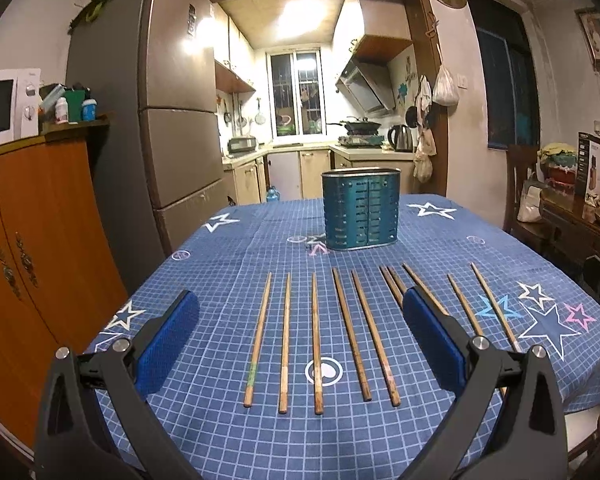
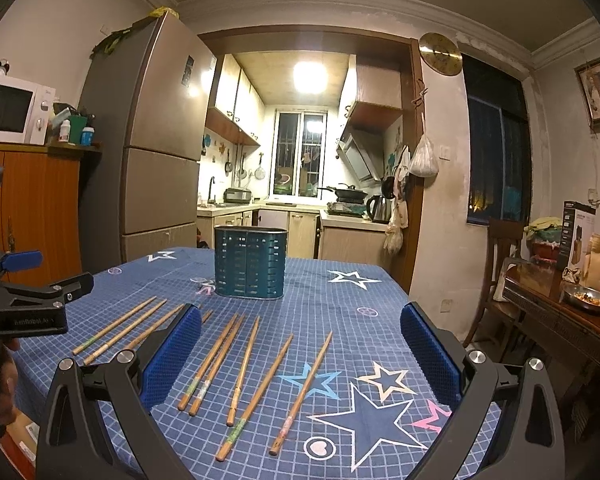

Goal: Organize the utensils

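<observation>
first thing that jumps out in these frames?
The row of wooden chopsticks fanned across the near half of the blue star-print tablecloth, none picked up yet. Behind them, mid-table, stands a teal perforated holder. Both hand-held grippers, left and right, hang open above the chopsticks.

The table (image 1: pixel 228 248) is viewed low and close from the left wrist, facing the kitchen doorway. From the right wrist, further right, the same direction is faced. Chopsticks (image 1: pixel 286 342) and the teal holder (image 1: pixel 361 208) are shared by both.
</observation>
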A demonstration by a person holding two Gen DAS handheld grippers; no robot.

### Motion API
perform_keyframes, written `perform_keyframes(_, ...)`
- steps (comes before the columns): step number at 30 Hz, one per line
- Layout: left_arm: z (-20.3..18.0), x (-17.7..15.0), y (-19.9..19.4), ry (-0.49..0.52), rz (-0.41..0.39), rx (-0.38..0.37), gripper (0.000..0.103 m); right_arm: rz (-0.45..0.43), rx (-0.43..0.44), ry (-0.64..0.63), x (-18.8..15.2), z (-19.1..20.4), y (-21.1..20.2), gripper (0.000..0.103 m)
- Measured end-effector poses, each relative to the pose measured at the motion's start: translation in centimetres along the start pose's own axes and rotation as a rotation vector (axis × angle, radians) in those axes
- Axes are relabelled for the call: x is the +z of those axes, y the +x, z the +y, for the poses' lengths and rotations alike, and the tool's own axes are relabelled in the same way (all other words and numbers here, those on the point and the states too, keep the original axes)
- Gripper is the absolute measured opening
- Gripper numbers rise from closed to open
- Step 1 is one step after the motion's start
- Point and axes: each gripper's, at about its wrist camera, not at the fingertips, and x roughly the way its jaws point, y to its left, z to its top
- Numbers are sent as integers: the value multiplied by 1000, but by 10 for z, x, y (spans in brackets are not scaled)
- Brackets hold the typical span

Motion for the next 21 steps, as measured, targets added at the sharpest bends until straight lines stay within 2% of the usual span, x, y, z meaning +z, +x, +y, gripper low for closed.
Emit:
perform_keyframes(7,7,1,11,-8,10,11,98,2,2,14,0,-3,8,100)
perform_keyframes(15,4,7,1,-11,-50,16,98,-27,9,36,6,-4,11,100)
perform_keyframes(21,4,7,-4,-12,-65,18,98,-30,17,42,9,-2,12,100)
